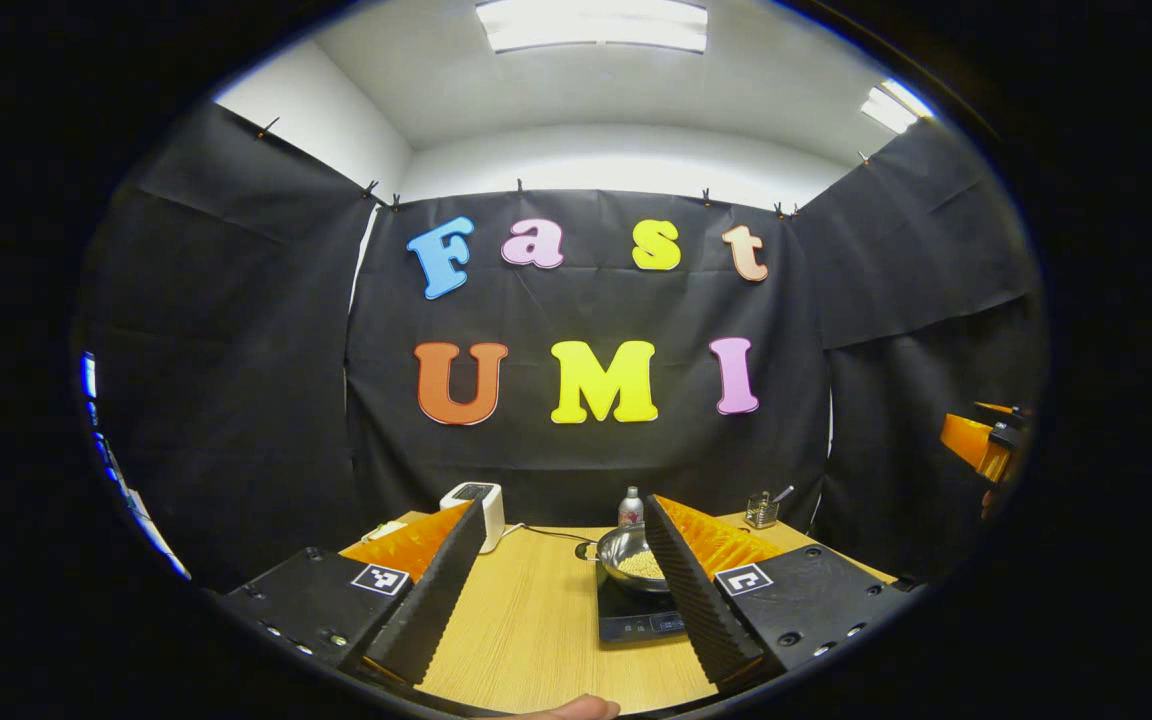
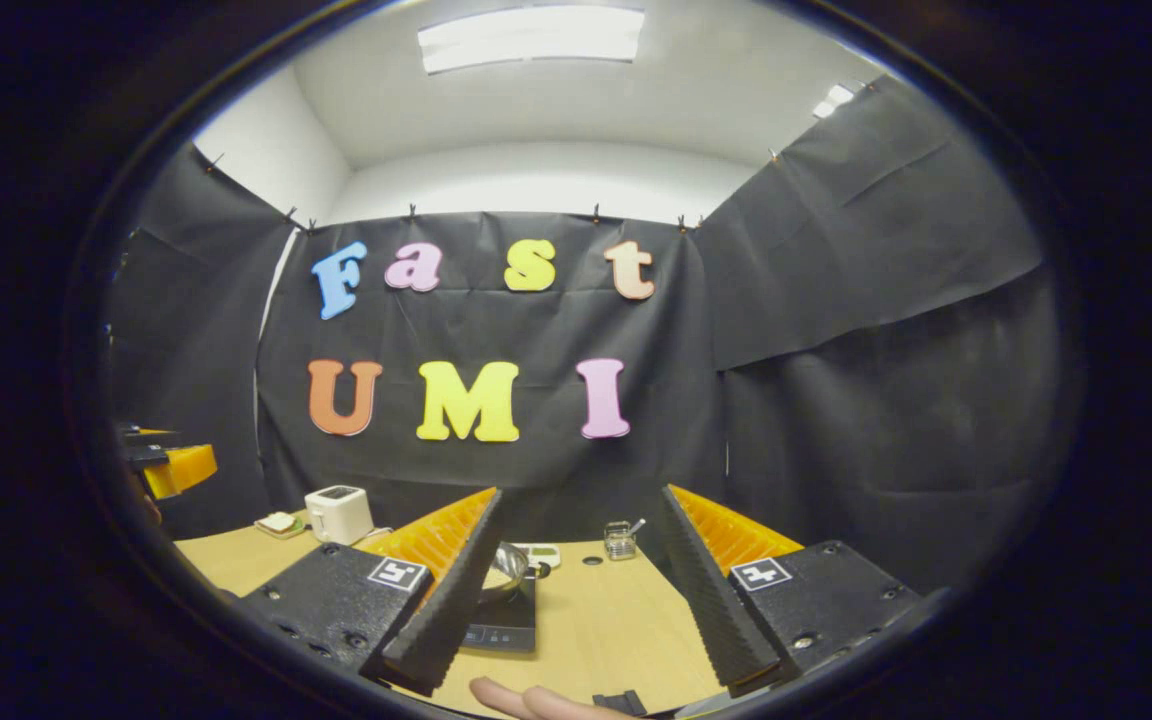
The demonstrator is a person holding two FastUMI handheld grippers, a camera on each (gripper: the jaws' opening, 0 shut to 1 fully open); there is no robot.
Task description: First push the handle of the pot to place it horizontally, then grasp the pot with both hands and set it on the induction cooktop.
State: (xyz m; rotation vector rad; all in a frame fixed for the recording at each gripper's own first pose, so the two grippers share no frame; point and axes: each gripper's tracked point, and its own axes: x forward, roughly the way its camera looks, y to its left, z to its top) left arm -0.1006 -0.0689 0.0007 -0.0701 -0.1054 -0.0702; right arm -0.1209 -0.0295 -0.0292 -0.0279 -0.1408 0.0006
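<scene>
Both grippers hanging back with fingers spread wide and gripping nothing, left gripper (image 1: 561, 590) and right gripper (image 2: 576, 590), since pot (image 1: 628, 556) is already sitting on induction cooktop (image 1: 636, 618) at 1 o'clock, looking like wrapping up, handle hidden.

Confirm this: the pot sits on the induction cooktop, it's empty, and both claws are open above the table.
One thing is wrong: the pot is not empty. The left gripper view shows pale, grain-like contents inside it. The rest stands: it sits on the induction cooktop, and the left claw and right claw are open above the table.
</scene>
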